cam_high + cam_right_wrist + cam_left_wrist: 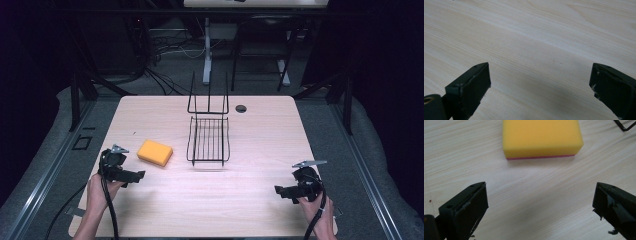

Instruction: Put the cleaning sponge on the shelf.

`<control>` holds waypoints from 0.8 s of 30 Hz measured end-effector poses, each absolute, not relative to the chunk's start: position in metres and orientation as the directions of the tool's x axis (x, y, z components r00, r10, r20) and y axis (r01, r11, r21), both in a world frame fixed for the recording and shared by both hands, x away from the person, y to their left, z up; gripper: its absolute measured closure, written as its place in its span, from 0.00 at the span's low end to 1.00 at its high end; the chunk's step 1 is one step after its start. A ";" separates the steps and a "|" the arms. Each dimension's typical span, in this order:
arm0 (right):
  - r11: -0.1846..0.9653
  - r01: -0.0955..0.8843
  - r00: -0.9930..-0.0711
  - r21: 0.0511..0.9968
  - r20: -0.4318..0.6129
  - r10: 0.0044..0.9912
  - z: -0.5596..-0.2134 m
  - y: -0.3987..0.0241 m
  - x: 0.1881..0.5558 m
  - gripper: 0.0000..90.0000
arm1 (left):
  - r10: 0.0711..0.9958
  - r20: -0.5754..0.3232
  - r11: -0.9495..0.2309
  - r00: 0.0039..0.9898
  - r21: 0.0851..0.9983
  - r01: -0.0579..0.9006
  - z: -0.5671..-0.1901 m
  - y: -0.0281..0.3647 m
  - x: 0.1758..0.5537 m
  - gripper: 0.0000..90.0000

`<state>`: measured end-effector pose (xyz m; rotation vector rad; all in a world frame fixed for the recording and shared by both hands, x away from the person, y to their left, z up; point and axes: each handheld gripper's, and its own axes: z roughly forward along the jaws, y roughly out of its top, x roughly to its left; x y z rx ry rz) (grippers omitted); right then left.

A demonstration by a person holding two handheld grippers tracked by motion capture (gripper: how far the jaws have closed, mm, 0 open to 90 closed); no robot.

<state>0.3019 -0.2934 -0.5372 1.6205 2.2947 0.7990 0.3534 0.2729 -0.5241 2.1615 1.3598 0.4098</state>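
on the pale table point(260, 200) i'm lining the left gripper point(540, 205) up on the sponge point(541, 137), lying just ahead, left of the rack point(209, 140). both grippers' jaws are gaping empty, the right gripper point(540, 85) idling. next i'm likely easing forward to straddle it.

Black two-jaw grippers point(131, 176) point(283, 190) w/ grey triangular top plates, black trailing cables.

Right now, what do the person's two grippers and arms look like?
Both the left gripper and right gripper are black, each topped by a grey three-cornered plate and trailing a black cable. Their jaws are blocky black pads with scuffed, chipped edges. The forearms are bare, with no sleeves in sight.
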 end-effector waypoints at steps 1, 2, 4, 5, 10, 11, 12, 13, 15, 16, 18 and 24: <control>0.264 0.803 -0.375 0.535 0.108 0.921 -0.536 -0.294 0.302 0.04 | 0.898 -0.037 -0.334 0.439 0.595 0.731 -0.523 0.273 0.353 0.00; 0.253 0.801 -0.371 0.543 0.118 0.921 -0.537 -0.293 0.302 0.04 | 0.896 -0.035 -0.338 0.443 0.594 0.730 -0.523 0.273 0.353 0.00; 0.276 0.801 -0.382 0.531 0.100 0.919 -0.535 -0.294 0.303 0.04 | 0.893 -0.032 -0.346 0.449 0.590 0.729 -0.522 0.273 0.353 0.00; 0.260 0.801 -0.379 0.540 0.120 0.918 -0.537 -0.293 0.303 0.04 | 0.895 -0.032 -0.343 0.446 0.590 0.731 -0.522 0.273 0.353 0.00; 0.259 0.784 -0.391 0.564 0.124 0.912 -0.536 -0.291 0.302 0.05 | 0.895 -0.035 -0.344 0.444 0.578 0.740 -0.523 0.271 0.355 0.00; 0.261 0.783 -0.392 0.565 0.122 0.912 -0.536 -0.291 0.302 0.05 | 0.896 -0.030 -0.347 0.443 0.576 0.740 -0.523 0.270 0.355 0.00; 0.269 0.783 -0.393 0.562 0.111 0.913 -0.534 -0.291 0.302 0.05 | 0.896 -0.030 -0.347 0.443 0.576 0.740 -0.523 0.270 0.355 0.00; 0.281 0.784 -0.396 0.553 0.096 0.913 -0.532 -0.290 0.303 0.05 | 0.896 -0.032 -0.346 0.442 0.574 0.742 -0.522 0.268 0.356 0.00; 0.275 0.787 -0.391 0.553 0.102 0.915 -0.533 -0.289 0.303 0.05 | 0.896 -0.030 -0.347 0.443 0.574 0.742 -0.521 0.267 0.356 0.00; 0.270 0.792 -0.388 0.548 0.110 0.915 -0.535 -0.288 0.304 0.04 | 0.896 -0.026 -0.348 0.443 0.577 0.739 -0.519 0.265 0.356 0.00; 0.288 0.796 -0.391 0.532 0.089 0.916 -0.536 -0.289 0.304 0.04 | 0.899 -0.022 -0.344 0.437 0.583 0.736 -0.516 0.263 0.356 0.00; 0.252 0.773 -0.380 0.582 0.106 0.919 -0.534 -0.290 0.300 0.03 | 0.894 -0.021 -0.353 0.448 0.584 0.731 -0.507 0.253 0.364 0.00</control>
